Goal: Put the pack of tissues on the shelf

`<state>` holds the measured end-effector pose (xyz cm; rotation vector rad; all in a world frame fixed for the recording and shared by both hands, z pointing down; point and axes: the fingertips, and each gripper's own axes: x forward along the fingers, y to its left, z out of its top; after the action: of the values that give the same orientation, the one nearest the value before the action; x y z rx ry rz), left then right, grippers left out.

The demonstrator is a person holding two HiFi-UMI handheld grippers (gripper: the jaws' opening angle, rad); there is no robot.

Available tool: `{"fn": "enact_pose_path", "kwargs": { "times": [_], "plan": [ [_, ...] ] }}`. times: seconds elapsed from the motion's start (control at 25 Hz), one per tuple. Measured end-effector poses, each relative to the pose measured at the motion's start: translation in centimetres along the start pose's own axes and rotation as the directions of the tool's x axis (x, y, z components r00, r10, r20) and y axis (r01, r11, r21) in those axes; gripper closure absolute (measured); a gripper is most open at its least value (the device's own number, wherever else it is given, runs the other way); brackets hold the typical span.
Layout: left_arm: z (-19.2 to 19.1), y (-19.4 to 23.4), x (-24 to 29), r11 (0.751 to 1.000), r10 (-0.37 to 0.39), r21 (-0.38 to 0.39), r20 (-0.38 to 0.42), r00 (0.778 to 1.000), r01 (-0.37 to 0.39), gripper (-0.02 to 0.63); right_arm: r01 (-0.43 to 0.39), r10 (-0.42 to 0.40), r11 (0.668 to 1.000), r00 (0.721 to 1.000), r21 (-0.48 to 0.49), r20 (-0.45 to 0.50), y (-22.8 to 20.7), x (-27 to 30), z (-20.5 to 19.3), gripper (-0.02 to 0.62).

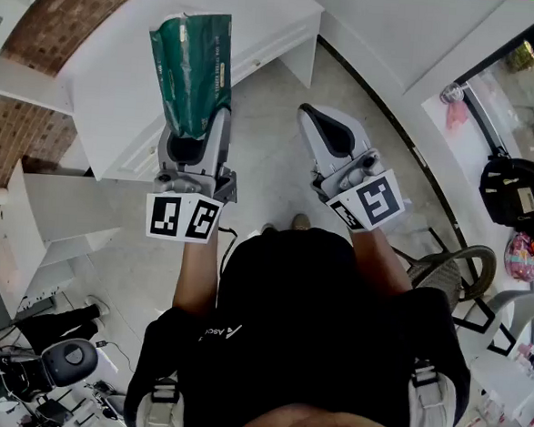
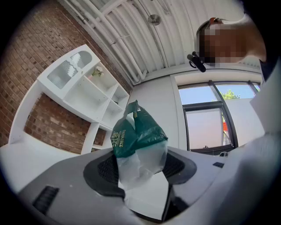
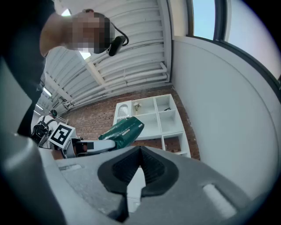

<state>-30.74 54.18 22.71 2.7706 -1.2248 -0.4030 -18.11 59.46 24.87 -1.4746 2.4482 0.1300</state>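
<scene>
White shelf [image 2: 88, 94] stands against the brick wall [image 2: 39, 52], with several open compartments. One top cell has a small plant, the rest look free from here.

Pack of tissues [image 1: 193, 71] is in the air in front of the person, well apart from the shelf and not yet placed. Left gripper [image 1: 195, 130] has its jaws part-way apart and clamped on the pack's clear-plastic end. The green end sticks out past the tips.

Right gripper [image 1: 317, 118] is off to the side with its jaws together and nothing in them.

Step in hand, as I read it: carry the pack to the shelf.

- The grip is on one end of a soft bag, so expect the free end to sag or swing. Keep the clamp firm and move smoothly.
- Pick an open compartment and line the pack's long axis up with the opening.
- Go in green end first, clear of the dividers.
- Rest the pack on the board before opening the jaws.
- The right gripper is free to steady the far end if it droops.
</scene>
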Motion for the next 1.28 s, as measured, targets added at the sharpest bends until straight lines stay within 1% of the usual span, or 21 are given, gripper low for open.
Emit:
{"fn": "enact_pose_path", "kwargs": {
  "times": [0.16,0.28,0.56,0.8,0.92,1.16,1.28],
  "plan": [
    [-0.6,-1.1,0.2,1.000,0.000,0.015,0.007,1.000,0.000,0.364,-0.011,0.011,1.000,1.000,-0.004,0.003,-0.5,-1.3,-0.1,0.595],
    [-2.0,-2.8,2.0,1.000,0.005,0.022,0.006,1.000,-0.005,0.364,-0.015,0.015,1.000,1.000,-0.009,0.006,-3.0,-2.9,-0.1,0.595],
    [-3.0,-0.5,7.3,1.000,0.013,0.008,-0.008,1.000,-0.013,0.365,-0.013,0.013,1.000,1.000,-0.015,-0.013,-7.3,0.5,-0.5,0.595],
    [-5.7,0.8,12.5,1.000,0.028,0.000,-0.008,1.000,-0.028,0.364,-0.026,0.025,0.999,0.999,-0.031,-0.032,-12.1,2.7,-2.1,0.594],
    [-7.2,3.0,16.6,0.999,0.033,0.004,-0.012,0.999,-0.033,0.365,-0.026,0.024,0.999,0.999,-0.043,-0.043,-15.6,5.8,-3.3,0.594],
    [-9.6,11.1,26.3,0.999,0.054,0.001,-0.039,0.998,-0.054,0.364,-0.032,0.029,0.999,0.997,-0.044,-0.074,-23.0,16.3,-5.6,0.594],
    [-10.9,14.6,30.6,0.997,0.077,0.001,-0.057,0.995,-0.077,0.364,-0.029,0.024,0.998,0.996,-0.059,-0.087,-26.7,20.5,-6.6,0.594]
  ]
}}
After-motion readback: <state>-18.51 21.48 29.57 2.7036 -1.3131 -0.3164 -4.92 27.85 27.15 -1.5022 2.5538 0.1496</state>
